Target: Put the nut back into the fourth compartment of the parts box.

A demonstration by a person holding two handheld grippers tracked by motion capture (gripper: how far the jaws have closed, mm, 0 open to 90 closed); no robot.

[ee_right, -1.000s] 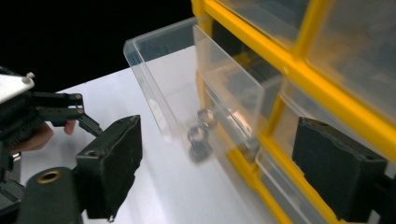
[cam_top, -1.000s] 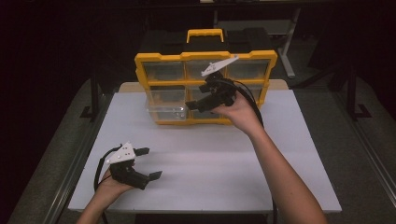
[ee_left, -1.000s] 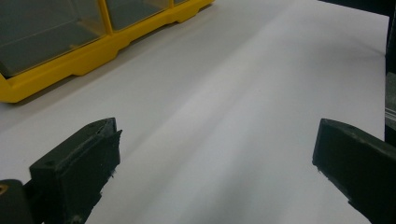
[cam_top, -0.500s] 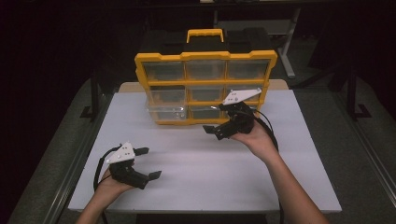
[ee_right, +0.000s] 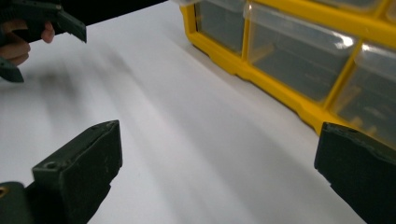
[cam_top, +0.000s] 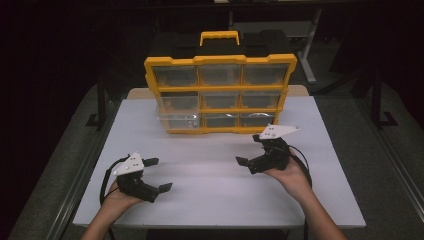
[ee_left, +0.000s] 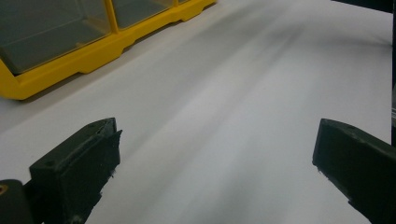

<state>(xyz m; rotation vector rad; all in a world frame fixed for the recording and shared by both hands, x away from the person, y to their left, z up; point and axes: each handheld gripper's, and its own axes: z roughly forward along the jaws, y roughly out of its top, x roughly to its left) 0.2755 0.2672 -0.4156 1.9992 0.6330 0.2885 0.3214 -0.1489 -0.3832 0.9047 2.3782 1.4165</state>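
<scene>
- right claw [cam_top: 251, 151] has just been opening, nothing between its jaws, drawn back from the yellow drawer box [cam_top: 220, 95], likely done there.
- left claw [cam_top: 156, 174] gapes empty, resting low on the bench [cam_top: 210, 170].
- box stands upright at the far edge.

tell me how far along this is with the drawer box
Looks mostly done for this step: the yellow drawer box stands upright on the white table, its bottom-left drawer sticking out a little. Nothing is in hand: the right gripper and left gripper are both open and empty, resting away from it. Left, probably: pushing that drawer flush.
</scene>
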